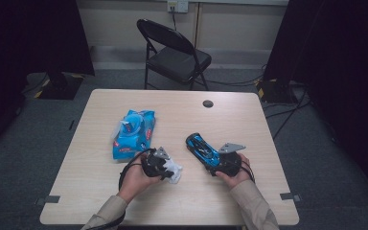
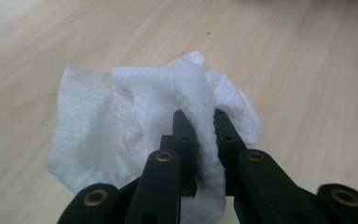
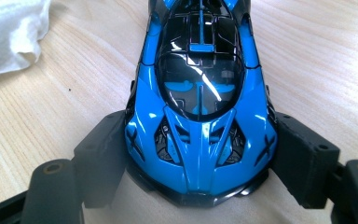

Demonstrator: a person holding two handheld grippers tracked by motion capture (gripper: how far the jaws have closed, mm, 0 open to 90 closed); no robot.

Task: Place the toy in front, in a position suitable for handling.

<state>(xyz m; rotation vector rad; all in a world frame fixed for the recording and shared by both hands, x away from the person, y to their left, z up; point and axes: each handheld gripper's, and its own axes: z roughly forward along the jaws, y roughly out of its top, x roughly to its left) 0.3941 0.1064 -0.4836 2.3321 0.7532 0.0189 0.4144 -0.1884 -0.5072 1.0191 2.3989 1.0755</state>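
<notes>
black jaws of my left gripper [image 2: 200, 116] pinch a fold of the wipe [image 2: 135, 121], soft and light, bunched on the table [image 1: 100, 182]. my right gripper [image 3: 200, 154] clamps the car [image 3: 200, 93] across its flanks near one end; its glossy shell seems slippery, so the sides look safest.

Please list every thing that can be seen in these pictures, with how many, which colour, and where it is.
toy car: one, blue and black, right of the table's middle, held at one end by the right claw
wipe: one, white, crumpled, near the front of the table, pinched by the left claw
wipes pack: one, blue, left of the middle, lying flat
table: one, light wood
folding chair: one, black, behind the table
left claw: one, black, shut on the wipe
right claw: one, black, shut on the toy car
hands: two, beige sleeves, from the bottom edge
</notes>
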